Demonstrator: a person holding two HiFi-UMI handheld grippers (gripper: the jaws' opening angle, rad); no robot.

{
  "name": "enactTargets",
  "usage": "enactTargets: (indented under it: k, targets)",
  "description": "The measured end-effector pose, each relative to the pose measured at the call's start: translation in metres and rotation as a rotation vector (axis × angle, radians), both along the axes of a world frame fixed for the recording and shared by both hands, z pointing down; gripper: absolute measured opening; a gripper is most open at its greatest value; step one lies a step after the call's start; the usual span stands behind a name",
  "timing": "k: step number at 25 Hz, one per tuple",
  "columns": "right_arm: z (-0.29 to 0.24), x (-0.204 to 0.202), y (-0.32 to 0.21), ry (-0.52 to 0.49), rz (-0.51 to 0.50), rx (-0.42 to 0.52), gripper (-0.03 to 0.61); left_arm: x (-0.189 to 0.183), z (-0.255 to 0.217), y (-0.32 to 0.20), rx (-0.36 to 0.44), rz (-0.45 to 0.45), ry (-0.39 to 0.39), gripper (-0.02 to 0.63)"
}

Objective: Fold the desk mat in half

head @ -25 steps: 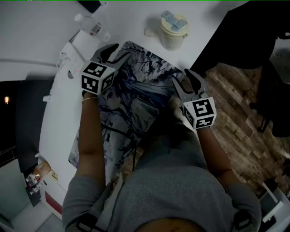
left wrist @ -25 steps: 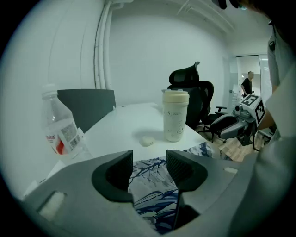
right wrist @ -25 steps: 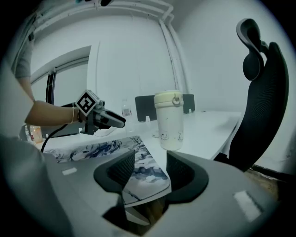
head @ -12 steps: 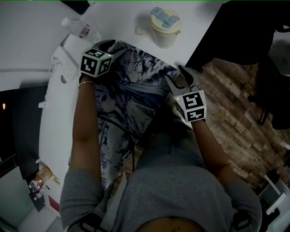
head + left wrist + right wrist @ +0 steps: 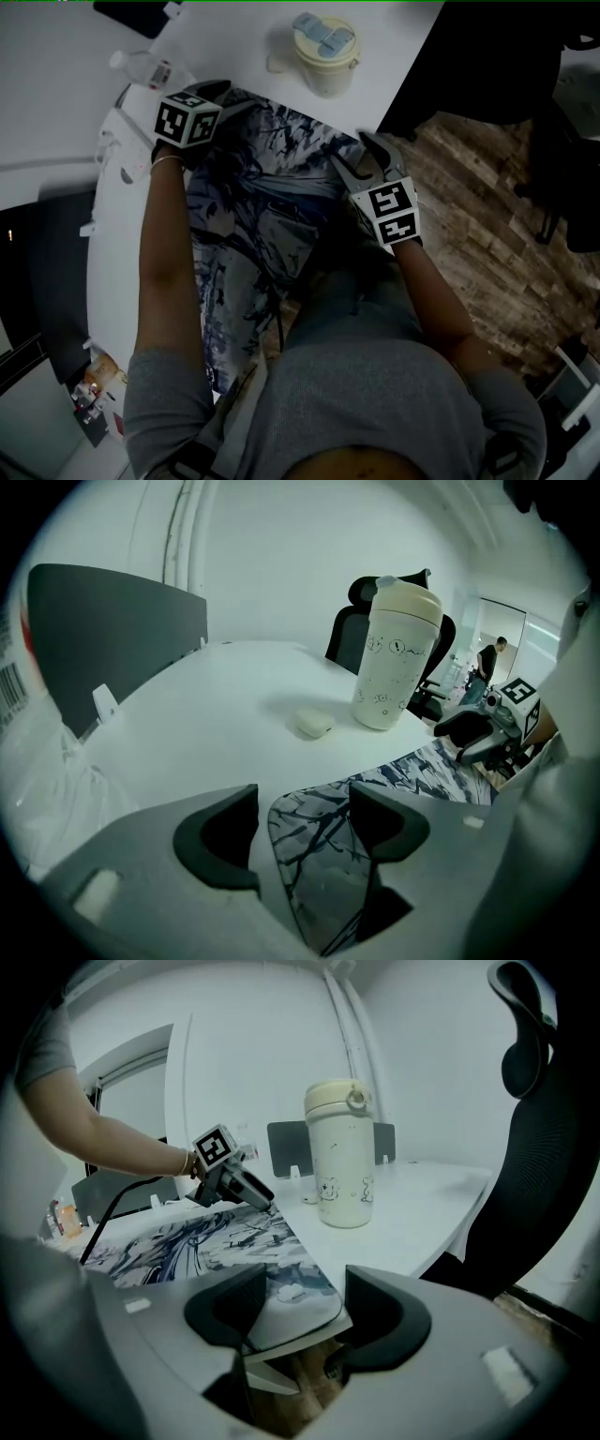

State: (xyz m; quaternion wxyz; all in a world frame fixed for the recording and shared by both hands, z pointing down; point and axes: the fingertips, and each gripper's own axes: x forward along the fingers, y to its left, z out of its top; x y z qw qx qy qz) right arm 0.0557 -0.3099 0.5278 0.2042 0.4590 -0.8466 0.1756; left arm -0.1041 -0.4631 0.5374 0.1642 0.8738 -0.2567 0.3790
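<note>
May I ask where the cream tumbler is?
Head view, top centre: the cream tumbler stands on the white desk just beyond the desk mat.

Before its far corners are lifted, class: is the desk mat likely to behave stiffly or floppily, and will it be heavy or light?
Probably floppy: the desk mat looks sheet-thin at its rounded corner. Likely light for its size. Held by two corners, the middle may sag.
</note>
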Motion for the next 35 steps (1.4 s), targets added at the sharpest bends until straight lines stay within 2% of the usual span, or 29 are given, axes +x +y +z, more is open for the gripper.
enactTargets:
  k: [2,8,12,17,21,23,27,31,35]
  targets:
    - [0.002,-0.001,-0.001,0.014,-0.001,0.003,0.244,0.0,0.0,0.0,0.006,-0.001,0.009,0.308]
    - [0.003,-0.005,-0.001,0.048,-0.014,-0.019,0.249,0.004,-0.002,0.006,0.032,0.0,0.034,0.227]
    - [0.004,-0.009,0.001,0.059,-0.035,-0.03,0.219,0.007,-0.001,0.011,0.028,0.01,0.031,0.179]
    - [0.002,-0.018,0.007,0.033,-0.068,-0.009,0.114,0.011,-0.002,0.016,0.016,0.006,0.033,0.125]
    - [0.002,-0.021,0.008,-0.041,-0.058,-0.007,0.042,0.014,-0.002,0.022,0.017,0.01,0.029,0.061]
    - [-0.002,-0.02,0.008,-0.072,-0.048,-0.01,0.034,0.013,-0.004,0.024,0.03,-0.002,0.024,0.054]
    - [-0.016,-0.022,0.013,-0.069,-0.074,0.017,0.031,0.015,-0.012,0.027,0.086,-0.009,0.008,0.047]
    - [-0.035,-0.029,0.015,-0.099,-0.091,0.053,0.031,0.01,-0.023,0.029,0.105,-0.033,0.032,0.043]
    - [-0.047,-0.035,0.026,-0.145,-0.166,0.058,0.031,0.005,-0.039,0.034,0.149,-0.065,0.056,0.043]
